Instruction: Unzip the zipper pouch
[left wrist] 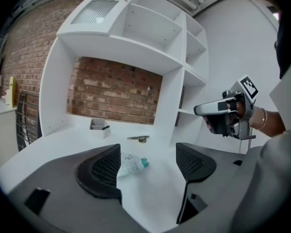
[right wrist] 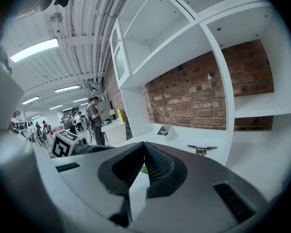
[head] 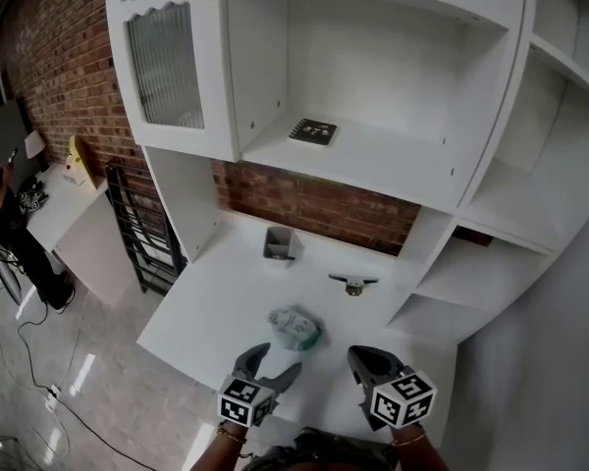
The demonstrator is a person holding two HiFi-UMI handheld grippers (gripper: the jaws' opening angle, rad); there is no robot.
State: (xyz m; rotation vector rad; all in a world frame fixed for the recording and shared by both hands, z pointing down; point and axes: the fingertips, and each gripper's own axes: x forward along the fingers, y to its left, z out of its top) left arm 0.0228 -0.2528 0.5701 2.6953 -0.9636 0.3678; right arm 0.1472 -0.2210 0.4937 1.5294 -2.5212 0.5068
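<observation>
Lying on the white desk (head: 211, 302) of a tall shelving unit, the zipper pouch (head: 295, 328) sits low in the centre of the head view, just beyond both gripper tips and touched by neither. Farther up the frame stand a small grey box (head: 279, 244) and, to its right, a flat metal tool (head: 352, 283), both well apart from the pouch. A dark card (head: 312, 130) lies on the shelf above, and red brick wall (head: 304, 204) shows behind the desk. In the left gripper view the left pad covers the pouch's (left wrist: 131, 165) near end.

The left gripper (head: 277, 359) comes in from the bottom edge, angled up and to the right towards the pouch, tilted slightly down; its jaws are spread and grip nothing, with the pouch lying on the desk past the gap (left wrist: 148, 161). The right gripper (head: 359, 355) rests beside it at the lower right, pointing up the frame, its jaws clenched together on nothing (right wrist: 145, 152). Each hand holds its gripper from below the frame's bottom edge, marker cube uppermost.

The pouch is crumpled, pale and soft-looking, with a teal end. The grippers are smooth grey plastic with black meshed pads. The cabinet door (head: 165, 62) at the upper left has ribbed glass and a small brass knob
</observation>
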